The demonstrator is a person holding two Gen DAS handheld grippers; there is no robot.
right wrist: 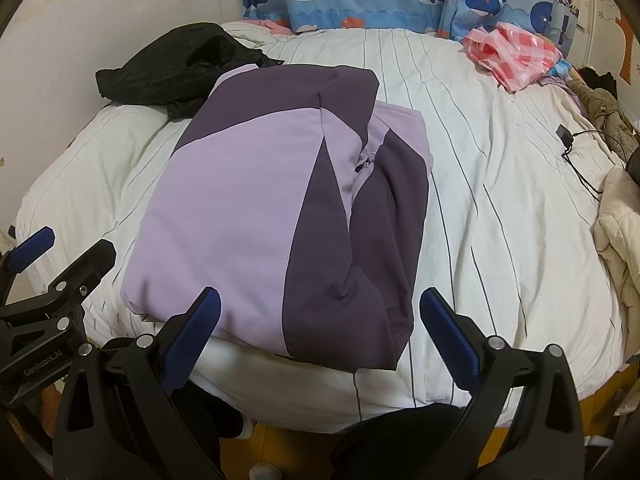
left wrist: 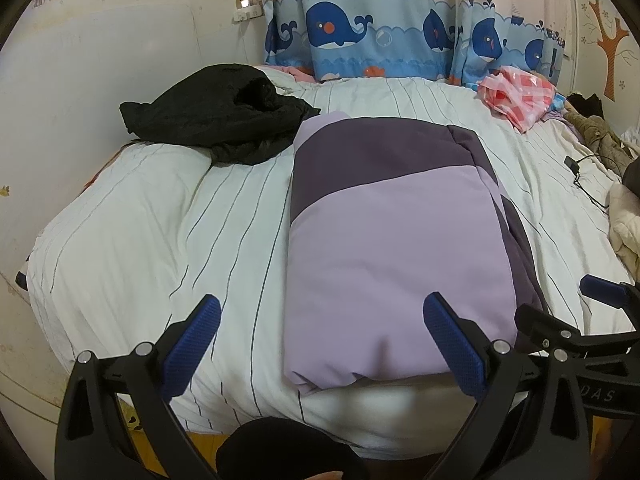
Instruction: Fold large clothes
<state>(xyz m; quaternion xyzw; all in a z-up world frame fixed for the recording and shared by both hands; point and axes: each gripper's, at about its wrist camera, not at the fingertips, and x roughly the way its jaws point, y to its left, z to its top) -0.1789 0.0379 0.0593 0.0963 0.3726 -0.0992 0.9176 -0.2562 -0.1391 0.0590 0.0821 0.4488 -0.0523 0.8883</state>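
Note:
A lilac and dark purple jacket lies folded into a long rectangle on the striped white bed; it also shows in the right wrist view. My left gripper is open and empty, held above the jacket's near left corner at the bed's front edge. My right gripper is open and empty, held above the jacket's near right corner. Each gripper shows at the side of the other's view, the right gripper at the right and the left gripper at the left.
A crumpled black garment lies at the back left of the bed, touching the jacket's far corner. A red checked bag lies at the back right. A black cable with plug and piled clothes are at the right. Whale curtains hang behind.

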